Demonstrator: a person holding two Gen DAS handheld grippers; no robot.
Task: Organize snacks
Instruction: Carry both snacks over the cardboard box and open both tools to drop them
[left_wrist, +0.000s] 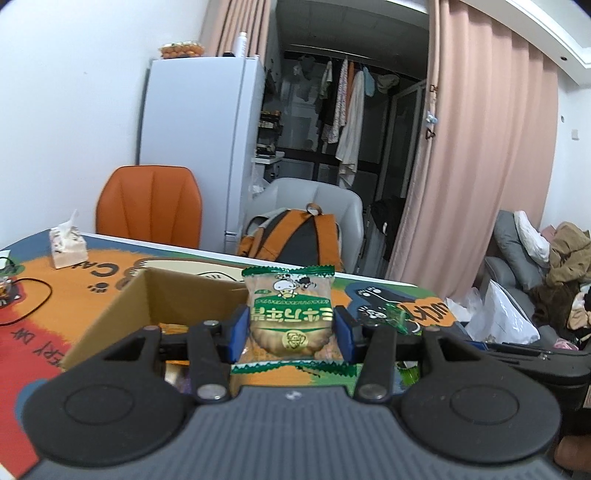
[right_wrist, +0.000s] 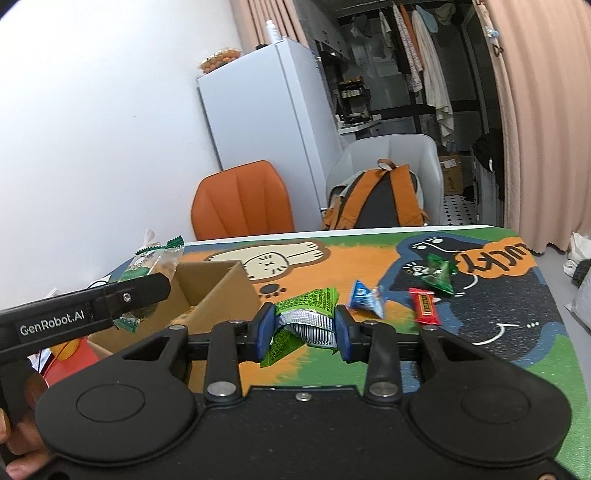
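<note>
- Presently held, item one: a biscuit packet (left_wrist: 290, 314), clear film with green serrated ends and a cartoon print, is clamped between the blue pads of the left gripper (left_wrist: 290, 334). It is seen at centre frame in the left wrist view, upright, over the near wall of the cardboard box (left_wrist: 110, 317). In the right wrist view the same packet appears at left, above the box opening.
- Handling, item one: it is judged light, with a slick wrapper and a brittle round biscuit inside. A grip across the flat sides, as shown, is judged sound; hard squeezing would risk cracking the contents.
- Presently held, item two: a green foil snack pouch (right_wrist: 308, 321) with a silver barcode band is pinched by the closed right gripper (right_wrist: 304, 332) at lower centre of the right wrist view, just beside the box's right corner.
- Handling, item two: it is judged soft and crumpled, light, likely to fold or slide. The bunched middle is judged the firmest hold.
- Loose on the printed table mat (right_wrist: 517, 332): a blue-and-white wrapped sweet (right_wrist: 365, 297), a red bar (right_wrist: 424, 306) and a green wrapped snack (right_wrist: 437, 275), at right of centre, apart from one another.
- Handling, loose items: all are judged small and light. The red bar is judged stiffest, best taken across its short width.
- Box contents: orange packaging is partly seen inside; the rest is hidden.
</note>
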